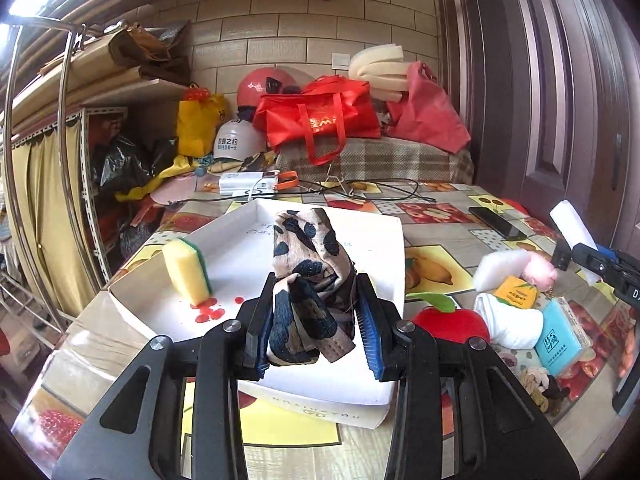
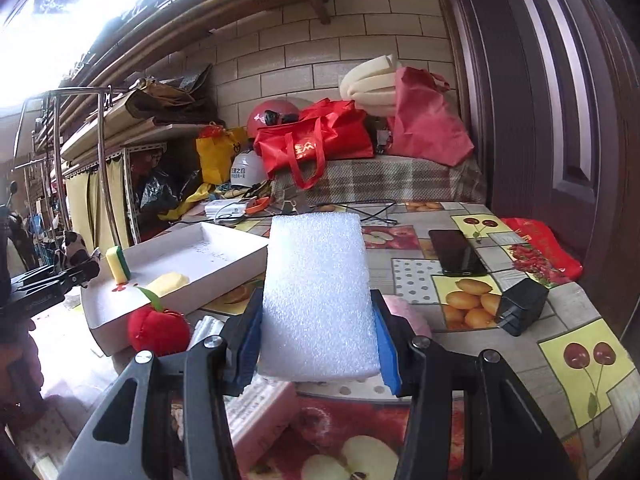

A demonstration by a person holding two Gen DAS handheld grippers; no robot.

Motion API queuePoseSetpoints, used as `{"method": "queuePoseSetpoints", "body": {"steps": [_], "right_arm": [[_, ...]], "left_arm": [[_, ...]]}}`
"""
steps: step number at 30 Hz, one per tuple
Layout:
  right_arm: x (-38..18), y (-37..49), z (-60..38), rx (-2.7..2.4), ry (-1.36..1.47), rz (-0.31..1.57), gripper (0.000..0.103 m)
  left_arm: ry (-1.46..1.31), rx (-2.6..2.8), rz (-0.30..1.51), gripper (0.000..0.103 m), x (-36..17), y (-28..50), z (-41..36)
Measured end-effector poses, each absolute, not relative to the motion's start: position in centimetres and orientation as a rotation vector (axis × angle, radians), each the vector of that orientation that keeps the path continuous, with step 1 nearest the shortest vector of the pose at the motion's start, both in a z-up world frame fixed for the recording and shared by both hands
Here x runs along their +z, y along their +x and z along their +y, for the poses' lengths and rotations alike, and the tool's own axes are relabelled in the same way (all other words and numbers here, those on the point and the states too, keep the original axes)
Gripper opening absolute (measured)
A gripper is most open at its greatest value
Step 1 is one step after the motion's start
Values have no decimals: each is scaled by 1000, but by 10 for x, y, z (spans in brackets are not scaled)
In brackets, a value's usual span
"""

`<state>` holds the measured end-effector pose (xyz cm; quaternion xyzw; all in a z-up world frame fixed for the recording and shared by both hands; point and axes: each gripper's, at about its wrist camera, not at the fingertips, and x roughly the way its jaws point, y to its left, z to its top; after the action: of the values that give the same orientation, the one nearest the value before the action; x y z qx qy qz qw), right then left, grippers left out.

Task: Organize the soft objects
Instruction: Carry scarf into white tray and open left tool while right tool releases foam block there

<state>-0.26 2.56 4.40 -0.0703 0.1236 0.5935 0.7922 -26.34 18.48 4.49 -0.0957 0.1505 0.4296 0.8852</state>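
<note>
Now, L gripper: we see the left gripper (image 1: 314, 334) clamped on a spotted cloth (image 1: 310, 276), jaws narrowed, cloth bunched between the pads and sticking up above the white tray (image 1: 390, 240).
R gripper: the right gripper (image 2: 318, 340) grips a white foam block (image 2: 318, 292) by its sides, jaws fairly wide, block upright over the table (image 2: 560, 320).
Only in L view: tissue pack (image 1: 560, 338), rolled white towel (image 1: 508, 320).
Only in R view: 2nd yellow sponge (image 2: 168, 282) lying in tray; black adapter (image 2: 520, 308).
Both views: green-backed sponge (image 1: 188, 270) standing in tray; red plush apple (image 2: 158, 330) just beside tray.
</note>
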Motion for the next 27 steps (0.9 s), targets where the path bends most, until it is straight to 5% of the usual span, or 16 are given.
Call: {"method": "queuePoseSetpoints", "body": {"steps": [27], "right_arm": [[37, -140, 142, 1509, -268, 252, 49]], "left_arm": [[-236, 1058, 308, 36, 41, -293, 255]]}}
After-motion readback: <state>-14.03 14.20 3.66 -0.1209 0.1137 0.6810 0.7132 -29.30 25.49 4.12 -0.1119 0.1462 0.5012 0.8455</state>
